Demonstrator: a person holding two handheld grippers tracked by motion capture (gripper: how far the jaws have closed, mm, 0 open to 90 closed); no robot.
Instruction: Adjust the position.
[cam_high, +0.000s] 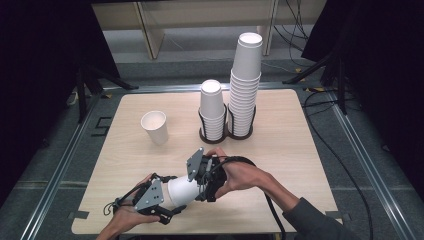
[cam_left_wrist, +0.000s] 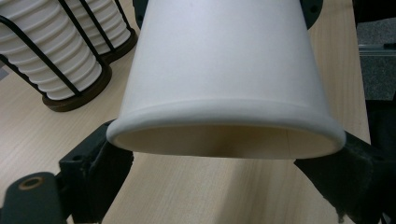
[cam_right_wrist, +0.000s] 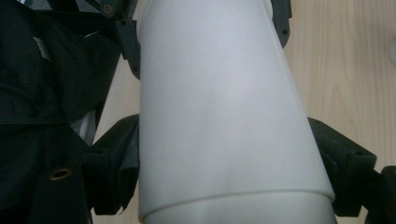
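While both grippers meet at about six o'clock on the pale wooden table (cam_high: 280, 150), a white paper cup (cam_high: 181, 191) lies sideways between them. The left gripper (cam_high: 167, 200) has its jaws partly closed on the cup's rim end; the right gripper (cam_high: 202, 182) clamps the base end. Squeezing or pulling unevenly could crush the thin wall or let nested cups slip free. The right gripper view shows a seam hinting at two nested cups; the high view adds a lone upright white paper cup (cam_high: 155, 127) at ten o'clock and two racked stacks of white cups (cam_high: 232, 100) at twelve.
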